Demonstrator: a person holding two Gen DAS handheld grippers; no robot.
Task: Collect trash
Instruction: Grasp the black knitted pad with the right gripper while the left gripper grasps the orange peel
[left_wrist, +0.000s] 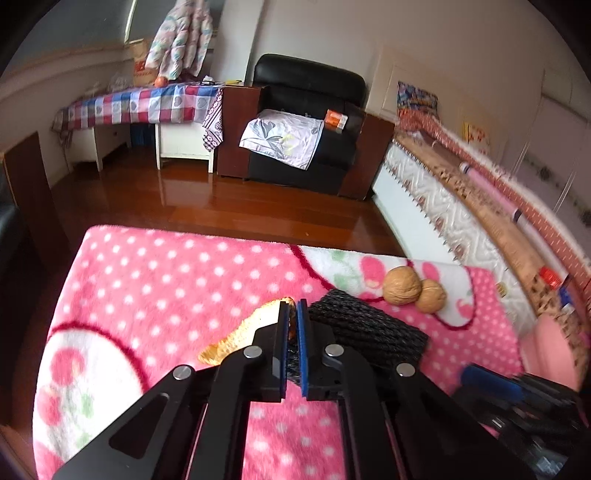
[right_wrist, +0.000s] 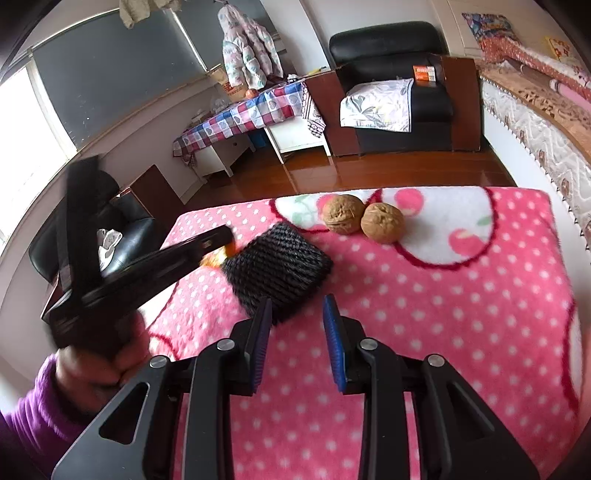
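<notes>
While the left gripper (left_wrist: 293, 306) has its fingers clenched on the thin orange-brown peel scrap (left_wrist: 236, 338) on the pink dotted fleece-covered bench (right_wrist: 443, 295), the right gripper (right_wrist: 297, 304) hangs released; beyond, black woven pad (right_wrist: 280, 269), two brown walnuts (right_wrist: 360, 218); risk: shallow edge pinch, peel tears or slips.

Purple sleeve (right_wrist: 33, 402), black blue-padded fingers (right_wrist: 334, 347)

- Bare pink blanket (right_wrist: 443, 295) lies open ahead of the right gripper (right_wrist: 297, 314).
- The black woven pouch (right_wrist: 280, 269) blocks the left — two walnuts (right_wrist: 364, 219) sit beyond it.
</notes>
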